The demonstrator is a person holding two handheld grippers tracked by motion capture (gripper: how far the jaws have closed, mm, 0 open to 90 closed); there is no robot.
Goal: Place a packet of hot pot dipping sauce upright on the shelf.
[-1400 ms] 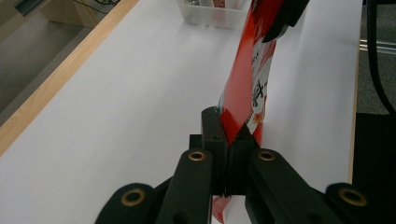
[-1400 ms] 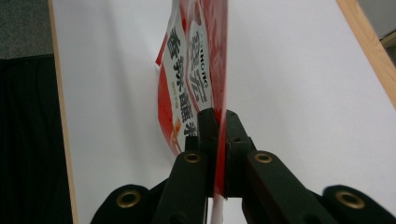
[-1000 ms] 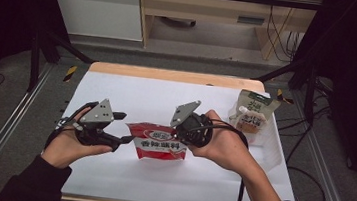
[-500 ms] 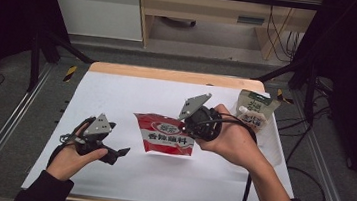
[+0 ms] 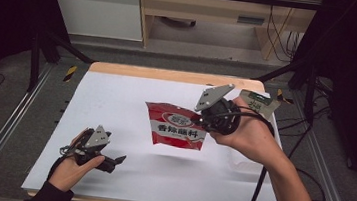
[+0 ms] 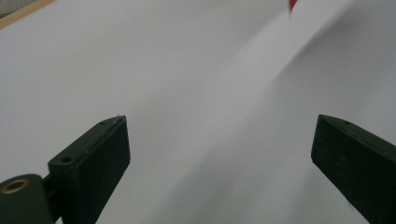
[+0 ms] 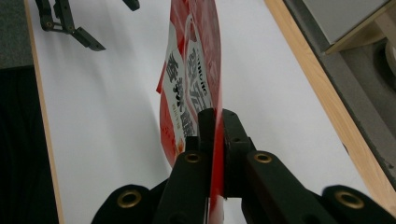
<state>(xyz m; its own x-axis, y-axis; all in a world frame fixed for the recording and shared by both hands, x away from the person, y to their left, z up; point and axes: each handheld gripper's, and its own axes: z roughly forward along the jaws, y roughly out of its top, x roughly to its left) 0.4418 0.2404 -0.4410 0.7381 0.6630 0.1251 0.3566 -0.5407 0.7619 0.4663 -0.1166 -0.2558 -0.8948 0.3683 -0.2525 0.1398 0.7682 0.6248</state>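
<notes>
Red packet (image 5: 178,126) carried large white Chinese characters across front, in high view reading roughly "香辣蘸料"; not fully sharp. Small oval emblem sat above them, its wording too small to read. Right gripper view showed same packet (image 7: 191,84) edge-on, characters skewed. Carton (image 5: 259,103) at surface's far right bore dark print, unreadable.

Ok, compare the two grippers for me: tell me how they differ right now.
The left gripper has just opened its jaws wide with nothing between them; the right gripper is clamped shut on the edge of the red packet. The left gripper sits low near the table's front edge, while the right gripper holds the packet lifted above the middle. Both are black, hand-held, and carry a grey three-cornered plate.
</notes>
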